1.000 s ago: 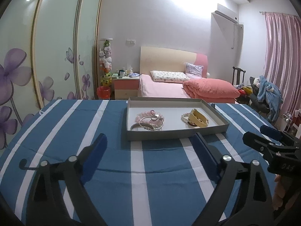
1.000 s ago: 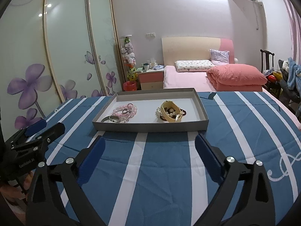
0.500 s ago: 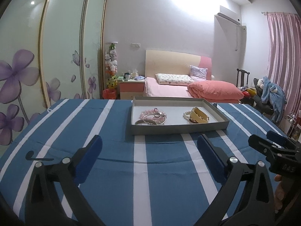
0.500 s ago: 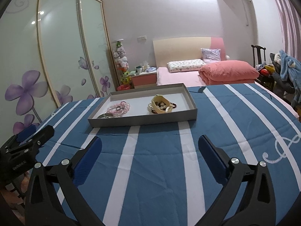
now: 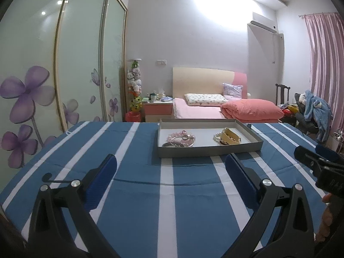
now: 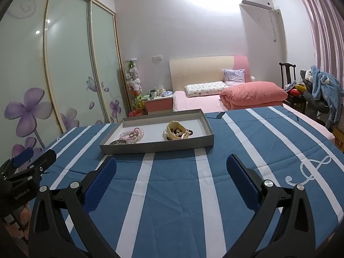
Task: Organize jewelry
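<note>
Fingers (image 5: 107, 172) of the left gripper (image 5: 171, 172), just widened, and right gripper (image 6: 172, 172) stand spread, empty. Both hover above the striped counter (image 6: 176, 193), short of the jewelry tray (image 5: 209, 150).

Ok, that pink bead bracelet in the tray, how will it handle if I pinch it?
The pink bead bracelet probably droops limply, being strung beads. It lies against a metal bangle, so that may drag along. Round beads could slip between pads.
</note>
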Available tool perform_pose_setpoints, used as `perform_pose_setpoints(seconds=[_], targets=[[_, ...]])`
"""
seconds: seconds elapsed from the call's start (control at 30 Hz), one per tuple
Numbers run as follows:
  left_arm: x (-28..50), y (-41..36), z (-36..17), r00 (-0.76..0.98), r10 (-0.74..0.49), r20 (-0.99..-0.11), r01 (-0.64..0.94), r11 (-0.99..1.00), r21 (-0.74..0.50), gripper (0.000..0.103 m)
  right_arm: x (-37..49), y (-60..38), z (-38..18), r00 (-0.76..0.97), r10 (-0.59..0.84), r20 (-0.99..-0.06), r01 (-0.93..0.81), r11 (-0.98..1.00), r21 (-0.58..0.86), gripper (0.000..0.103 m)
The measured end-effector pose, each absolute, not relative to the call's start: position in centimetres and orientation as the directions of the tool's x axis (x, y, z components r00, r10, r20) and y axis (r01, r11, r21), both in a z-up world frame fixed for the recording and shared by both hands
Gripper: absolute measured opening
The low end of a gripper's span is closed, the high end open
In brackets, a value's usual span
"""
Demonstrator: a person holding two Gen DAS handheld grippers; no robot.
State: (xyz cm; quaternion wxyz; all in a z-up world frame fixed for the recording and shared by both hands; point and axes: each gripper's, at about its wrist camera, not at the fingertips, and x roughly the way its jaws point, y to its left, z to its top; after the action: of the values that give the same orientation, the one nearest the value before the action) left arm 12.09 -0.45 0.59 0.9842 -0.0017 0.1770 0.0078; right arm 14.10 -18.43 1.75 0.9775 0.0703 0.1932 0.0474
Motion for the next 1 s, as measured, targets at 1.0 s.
perform_pose_setpoints(seconds=[1.0], targets=[[12.54, -0.51, 0.29, 0.927, 0.057, -0.372, -0.062, 0.998, -0.001, 0.099, 13.93, -17.95, 1.81, 0.926, 0.112, -0.361, -0.065, 0.988, 0.138, 0.101]])
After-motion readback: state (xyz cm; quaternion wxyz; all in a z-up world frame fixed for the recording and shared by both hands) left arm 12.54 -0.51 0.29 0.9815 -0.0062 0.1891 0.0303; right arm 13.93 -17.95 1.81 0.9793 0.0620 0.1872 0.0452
